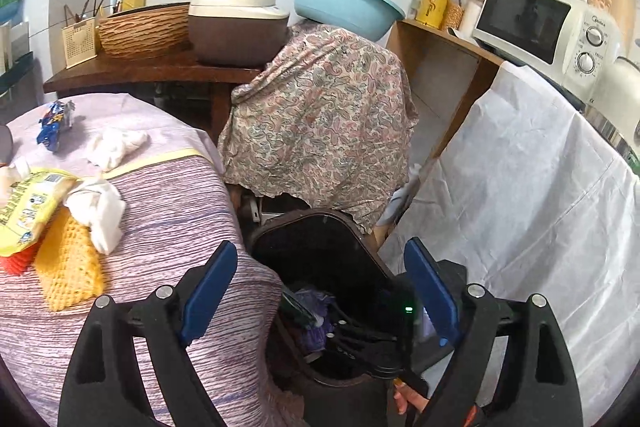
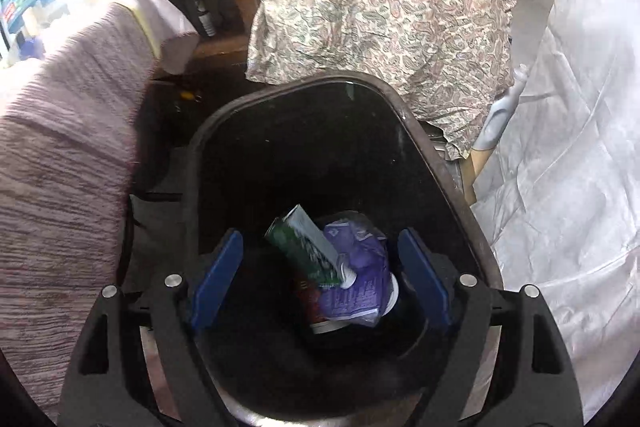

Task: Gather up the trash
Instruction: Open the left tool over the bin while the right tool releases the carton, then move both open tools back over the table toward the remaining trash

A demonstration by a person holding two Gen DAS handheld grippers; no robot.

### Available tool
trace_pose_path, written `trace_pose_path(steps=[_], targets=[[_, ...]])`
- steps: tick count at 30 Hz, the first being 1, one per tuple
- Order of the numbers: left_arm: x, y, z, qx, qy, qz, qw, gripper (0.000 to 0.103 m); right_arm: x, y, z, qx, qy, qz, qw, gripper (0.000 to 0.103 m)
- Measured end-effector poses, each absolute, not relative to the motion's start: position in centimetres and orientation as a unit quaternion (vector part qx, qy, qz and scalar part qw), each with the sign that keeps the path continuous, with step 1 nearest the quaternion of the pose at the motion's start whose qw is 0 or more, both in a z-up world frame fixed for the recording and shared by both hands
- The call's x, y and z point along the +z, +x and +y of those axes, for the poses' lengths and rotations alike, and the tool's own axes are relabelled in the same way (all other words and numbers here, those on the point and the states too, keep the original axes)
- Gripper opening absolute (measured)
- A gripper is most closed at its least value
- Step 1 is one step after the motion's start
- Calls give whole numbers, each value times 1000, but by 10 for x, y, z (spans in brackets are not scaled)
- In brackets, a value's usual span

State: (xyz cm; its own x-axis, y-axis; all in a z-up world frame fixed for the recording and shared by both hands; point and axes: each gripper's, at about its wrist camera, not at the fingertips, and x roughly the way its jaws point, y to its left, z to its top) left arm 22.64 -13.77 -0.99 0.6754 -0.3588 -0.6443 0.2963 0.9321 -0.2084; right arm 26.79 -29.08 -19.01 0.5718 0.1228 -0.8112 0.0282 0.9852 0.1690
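Observation:
A dark trash bin (image 1: 320,217) stands open on the floor beside the purple-clothed table (image 1: 172,211). My left gripper (image 1: 320,251) hangs open above the bin's mouth, nothing between its fingers. My right gripper (image 2: 320,239) is open over the bin (image 2: 304,83), above a green carton (image 2: 304,247) and a purple wrapper (image 2: 360,287) lying at the bottom. On the table lie a blue snack wrapper (image 1: 54,125), two crumpled white tissues (image 1: 116,145) (image 1: 98,211), a yellow package (image 1: 28,211) and a yellow foam net (image 1: 68,267).
A paisley cloth (image 1: 320,115) drapes something right behind the bin. A white sheet (image 1: 520,187) covers the unit to the right, with a microwave (image 1: 540,23) above. A rice cooker (image 1: 236,27) and a blue basin (image 1: 348,3) sit at the back.

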Motion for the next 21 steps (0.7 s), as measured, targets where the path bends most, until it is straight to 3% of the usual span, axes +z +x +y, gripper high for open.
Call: trace_pose_path(steps=[11,21], targets=[[5,198,-70,-134,-45,345,928,87,-133,231,-272,72,71,431,897,80],[20,179,12,-62,-39,338,938,89,-51,210,-193,178,4,362,915,80]])
